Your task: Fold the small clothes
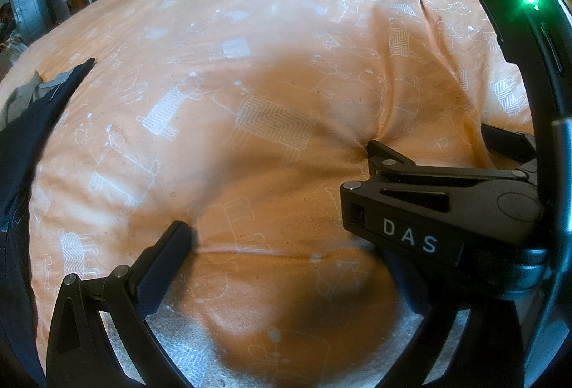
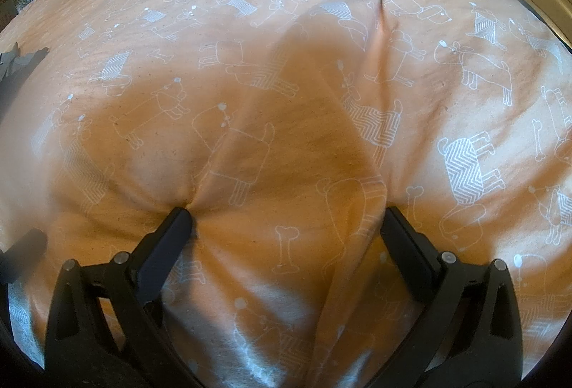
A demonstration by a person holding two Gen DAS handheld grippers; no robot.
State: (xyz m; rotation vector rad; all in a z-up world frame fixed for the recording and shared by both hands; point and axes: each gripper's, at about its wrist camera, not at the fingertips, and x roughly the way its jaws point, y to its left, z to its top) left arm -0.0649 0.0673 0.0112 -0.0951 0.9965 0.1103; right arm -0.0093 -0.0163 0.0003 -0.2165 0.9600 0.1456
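An orange bedsheet [image 2: 286, 41] printed with white outline dogs and bones covers the bed and fills both wrist views, rumpled into soft ridges that run toward the far edge. The task's small clothes appear only at the bed's left edge, where a dark garment [image 1: 25, 152] lies crumpled over a patch of grey fabric; a sliver of the same garment shows at the left border of the right wrist view. Neither tool touches it.

The right claw [image 2: 286, 220] stands wide, its 2 fingers pressed down into the sheet with a bulge of orange fabric between them, holding nothing. The left claw [image 1: 271, 234] also looks spread wide and empty, though only its left finger [image 1: 161, 263] shows clearly; the body of the other tool, lettered "DAS", crosses in front of where the second finger would be. The 2 tools sit just beside each other near the bed's near edge, likely resting there between items rather than working the sheet.

Judged from this, folding of the dark garment has not begun, and it lies well apart from both tools, so a reach toward the left edge would come first. The loose sheet could snag in an open claw. Cluttered furniture stands beyond the far-left corner, wooden flooring beyond the far-right.
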